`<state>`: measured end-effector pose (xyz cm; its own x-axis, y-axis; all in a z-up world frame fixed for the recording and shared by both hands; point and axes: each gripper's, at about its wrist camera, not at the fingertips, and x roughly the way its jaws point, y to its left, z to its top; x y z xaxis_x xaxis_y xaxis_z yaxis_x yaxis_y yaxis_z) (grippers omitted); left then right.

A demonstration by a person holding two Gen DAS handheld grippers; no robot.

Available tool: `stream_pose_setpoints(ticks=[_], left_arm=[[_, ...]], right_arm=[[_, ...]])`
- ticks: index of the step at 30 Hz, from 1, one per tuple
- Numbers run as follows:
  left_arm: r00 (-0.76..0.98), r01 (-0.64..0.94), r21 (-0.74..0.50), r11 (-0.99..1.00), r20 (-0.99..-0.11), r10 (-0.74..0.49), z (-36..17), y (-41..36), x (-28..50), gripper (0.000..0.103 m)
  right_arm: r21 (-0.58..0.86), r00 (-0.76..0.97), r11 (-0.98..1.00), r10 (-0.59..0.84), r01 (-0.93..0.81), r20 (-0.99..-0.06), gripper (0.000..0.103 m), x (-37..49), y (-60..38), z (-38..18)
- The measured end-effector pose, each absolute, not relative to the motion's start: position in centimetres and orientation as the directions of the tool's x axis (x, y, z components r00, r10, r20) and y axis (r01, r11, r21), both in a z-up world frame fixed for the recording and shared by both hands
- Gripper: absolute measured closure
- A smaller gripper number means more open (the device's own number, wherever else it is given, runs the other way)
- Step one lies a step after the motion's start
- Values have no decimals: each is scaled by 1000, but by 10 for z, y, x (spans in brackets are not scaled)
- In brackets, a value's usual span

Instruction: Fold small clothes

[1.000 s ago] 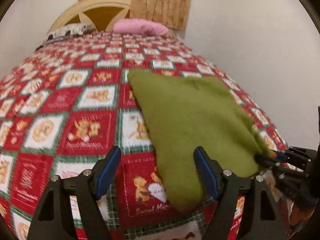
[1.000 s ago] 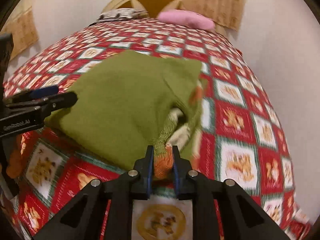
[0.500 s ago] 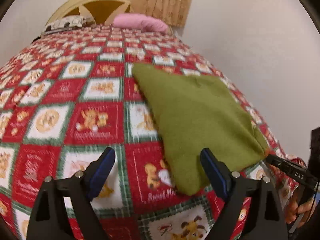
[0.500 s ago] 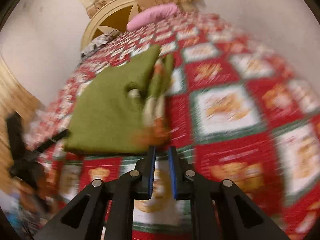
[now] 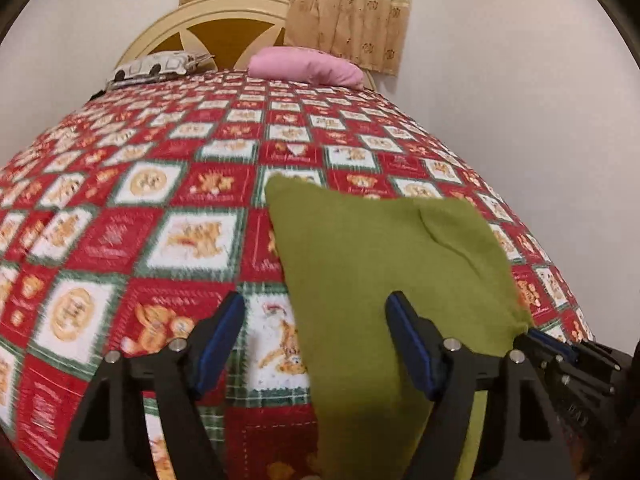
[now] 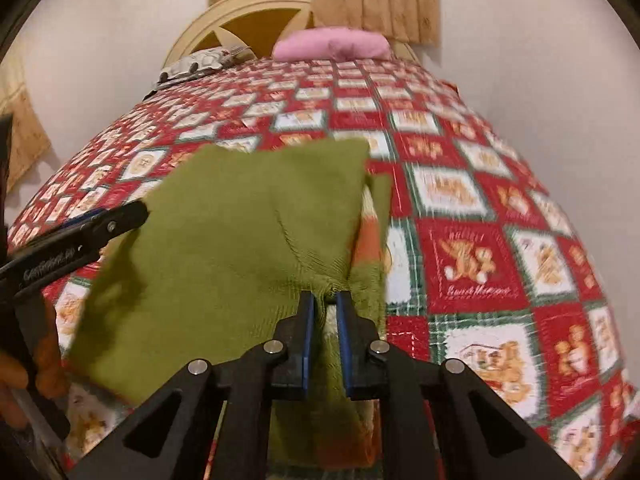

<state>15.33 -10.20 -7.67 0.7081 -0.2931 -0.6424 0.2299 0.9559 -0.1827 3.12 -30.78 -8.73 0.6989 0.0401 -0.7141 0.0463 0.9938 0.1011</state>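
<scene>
A small olive-green garment (image 5: 380,256) with orange and cream inside lies folded on the bed. My left gripper (image 5: 316,340) is open, its jaws wide apart over the garment's near left edge, empty. My right gripper (image 6: 325,300) is shut on the garment's (image 6: 248,240) near right corner and lifts it a little. The right gripper also shows at the lower right of the left wrist view (image 5: 560,350), pinching that corner. The left gripper's finger (image 6: 80,236) shows at the left of the right wrist view.
The bed has a red, white and green patchwork bear quilt (image 5: 132,208). A pink pillow (image 5: 304,66), a patterned pillow (image 5: 156,65) and a cream headboard (image 5: 224,20) stand at the far end. A white wall (image 5: 520,80) runs along the right side.
Both grippers have moved in closer over the garment. The right gripper swung away and back, still gripping the near right corner. The left gripper stays open.
</scene>
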Motion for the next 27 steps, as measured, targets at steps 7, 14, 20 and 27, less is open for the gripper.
stream_pose_setpoints(ticks=[7, 14, 20, 27], left_arm=[[715, 222, -199, 955, -633, -298, -83, -101, 151, 23], [702, 213, -199, 956, -650, -292, -85, -103, 150, 20], [652, 263, -188, 946, -688, -317, -78, -103, 125, 22], [656, 293, -112, 950, -699, -285, -72, -106, 103, 24]], right_arm=[[157, 711, 986, 73, 53, -700, 93, 32, -316, -94], [128, 722, 989, 38, 71, -691, 93, 31, -312, -96], [62, 719, 995, -15, 81, -695, 93, 28, -303, -93], [-31, 767, 998, -63, 56, -638, 93, -23, -278, -57]])
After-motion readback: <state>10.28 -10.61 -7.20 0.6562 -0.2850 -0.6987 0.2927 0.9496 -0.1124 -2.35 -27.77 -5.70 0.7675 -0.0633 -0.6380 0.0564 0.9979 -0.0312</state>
